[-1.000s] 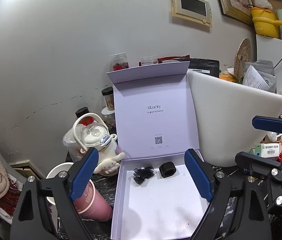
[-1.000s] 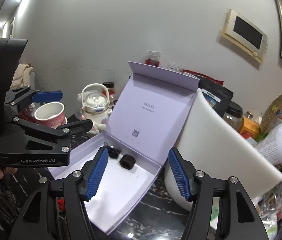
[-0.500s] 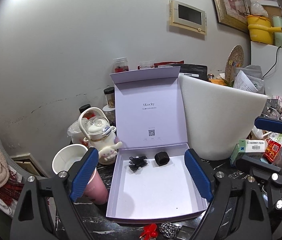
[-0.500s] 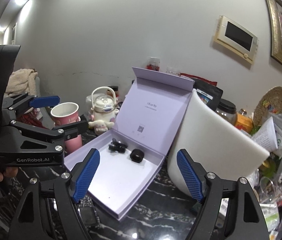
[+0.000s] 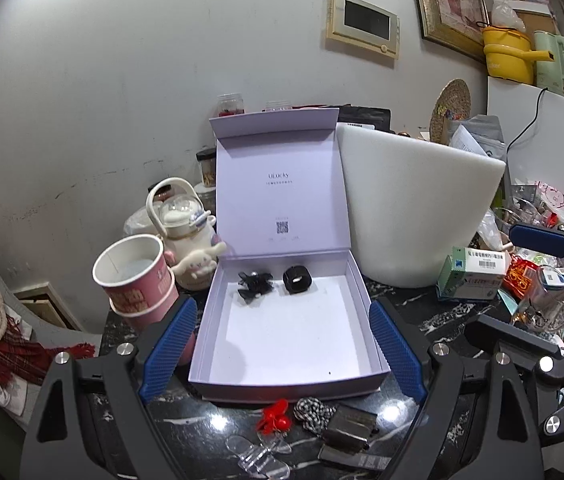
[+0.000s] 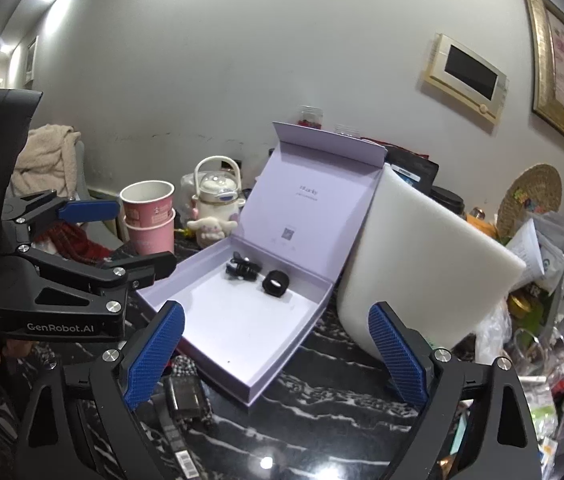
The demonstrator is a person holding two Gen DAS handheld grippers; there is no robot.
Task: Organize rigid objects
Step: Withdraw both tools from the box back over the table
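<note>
The left gripper (image 5: 282, 350) stands released, nothing between its blue pads, and the near part of the lilac box (image 5: 361, 292) shows in the gap. The right gripper (image 6: 278, 354) has just been opening and is released too, with only the box's corner and dark marbled tabletop (image 6: 321, 412) between its pads.

Inside the box, near the back wall under the upright lid (image 5: 282, 184), lie a black hair claw (image 5: 255, 282) and, just beside it, a black ring-shaped piece (image 5: 297, 279); the rest of the white floor is bare. In front of the box sit a red clip (image 5: 276, 420), a black-and-white checked piece (image 5: 313, 410), a dark flat clip (image 5: 351, 426) and a clear clip (image 5: 258, 454), the last partly cut off by the frame and, I think, plastic, though it is hard to read.

A white foam slab (image 5: 413, 208) leans just right of the box. Stacked pink paper cups (image 5: 138, 280) and a cream kettle-shaped bottle (image 5: 180, 216) with a plush dog (image 5: 198, 266) crowd its left side. Packets and a medicine box (image 5: 473, 272) clutter the far right, half hidden behind the other gripper's arm.
</note>
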